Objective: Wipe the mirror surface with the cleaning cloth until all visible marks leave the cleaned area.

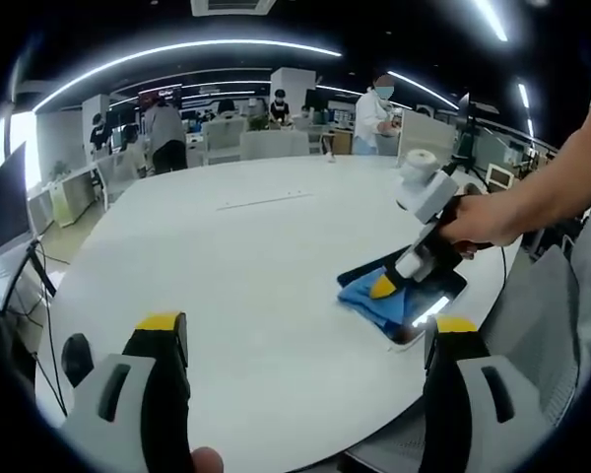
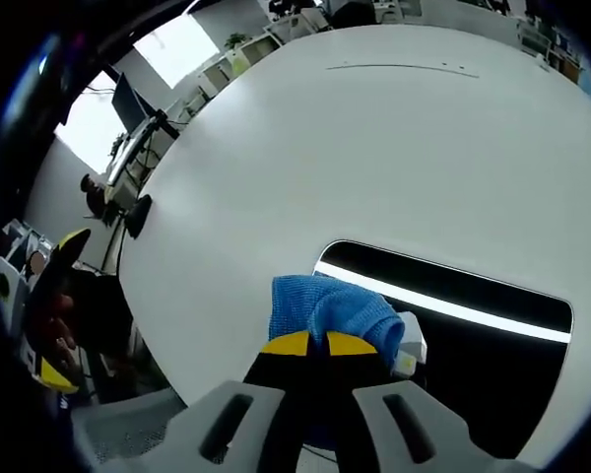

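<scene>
A dark rectangular mirror (image 2: 473, 305) lies flat near the edge of the round white table (image 2: 374, 148), reflecting a bright ceiling light strip. A blue cleaning cloth (image 2: 330, 310) rests bunched on the mirror's near end, and my right gripper (image 2: 309, 344) is shut on it, pressing it down. In the left gripper view the same mirror (image 1: 428, 296) and cloth (image 1: 364, 294) sit at the right, with the right gripper (image 1: 382, 287) held on them by a person's hand (image 1: 492, 219). My left gripper (image 1: 305, 330) hovers open above the table, holding nothing.
The white table (image 1: 246, 256) stretches far beyond the mirror. Grey mesh chairs (image 1: 547, 325) stand at its right edge. Desks, monitors (image 1: 8, 202) and several people (image 1: 165, 136) fill the office behind.
</scene>
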`<state>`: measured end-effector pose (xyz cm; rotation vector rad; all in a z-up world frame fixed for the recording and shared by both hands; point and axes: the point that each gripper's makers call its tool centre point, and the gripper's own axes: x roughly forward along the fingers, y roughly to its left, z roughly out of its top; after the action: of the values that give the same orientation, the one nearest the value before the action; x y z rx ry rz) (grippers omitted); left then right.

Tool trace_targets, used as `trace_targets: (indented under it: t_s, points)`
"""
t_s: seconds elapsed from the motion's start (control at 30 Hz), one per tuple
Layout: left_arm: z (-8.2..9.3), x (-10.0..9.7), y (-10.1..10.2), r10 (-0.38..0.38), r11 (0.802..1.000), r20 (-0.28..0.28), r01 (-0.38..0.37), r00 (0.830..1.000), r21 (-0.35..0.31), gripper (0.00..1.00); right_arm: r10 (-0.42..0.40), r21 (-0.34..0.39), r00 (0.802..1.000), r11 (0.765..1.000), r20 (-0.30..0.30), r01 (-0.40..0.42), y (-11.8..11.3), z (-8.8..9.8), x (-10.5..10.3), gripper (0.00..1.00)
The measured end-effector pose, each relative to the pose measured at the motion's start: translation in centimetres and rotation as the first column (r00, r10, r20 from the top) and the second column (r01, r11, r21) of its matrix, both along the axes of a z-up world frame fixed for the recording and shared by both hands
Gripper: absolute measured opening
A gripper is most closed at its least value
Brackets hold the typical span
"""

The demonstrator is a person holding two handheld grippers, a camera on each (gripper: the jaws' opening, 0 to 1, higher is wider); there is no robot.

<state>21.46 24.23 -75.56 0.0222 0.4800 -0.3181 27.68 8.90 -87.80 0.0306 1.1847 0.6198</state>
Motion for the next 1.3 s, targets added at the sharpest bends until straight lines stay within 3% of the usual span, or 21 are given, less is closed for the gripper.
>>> trace_targets:
  t_s: [0.4,1.3]
  points:
    - [0.4,-0.3,-0.1,0.008,1.0,0.004,-0.008,1.0,-0.002,0.99,0.015,0.003,1.0,1.0,0.013,-0.015,-1.2,0.0,0.0,0.0]
    - [0.4,0.2,-0.8,-0.031,1.0,0.0,0.031,1.0,0.003,0.99,-0.013,-0.021,1.0,1.0,0.025,0.014,-6.4,0.0,0.3,0.0]
